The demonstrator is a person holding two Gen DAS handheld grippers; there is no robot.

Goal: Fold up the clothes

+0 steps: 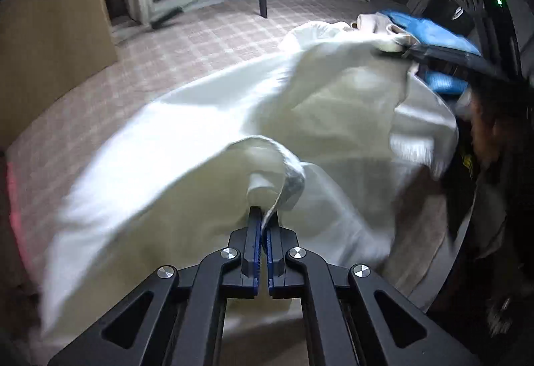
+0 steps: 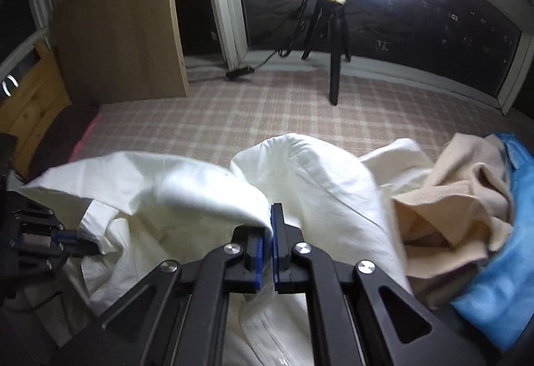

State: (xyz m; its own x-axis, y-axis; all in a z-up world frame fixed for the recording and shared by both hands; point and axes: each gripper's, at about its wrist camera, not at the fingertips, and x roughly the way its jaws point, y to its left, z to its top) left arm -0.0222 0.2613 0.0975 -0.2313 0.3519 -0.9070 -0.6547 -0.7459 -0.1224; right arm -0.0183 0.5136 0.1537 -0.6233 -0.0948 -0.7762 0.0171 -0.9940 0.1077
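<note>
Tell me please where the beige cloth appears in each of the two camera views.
Left wrist view: the beige cloth is small, at the upper right, beyond the white garment.
Right wrist view: it lies at the right, between the white garment and the blue cloth.
Shared landmark: the blue cloth beside it, in both views.

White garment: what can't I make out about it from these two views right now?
- Left wrist view: white garment smeared by motion blur; its type and edges unreadable.
- Right wrist view: its near end is hidden under the right gripper.
- Right wrist view: left gripper is cut off by the frame edge.
</note>
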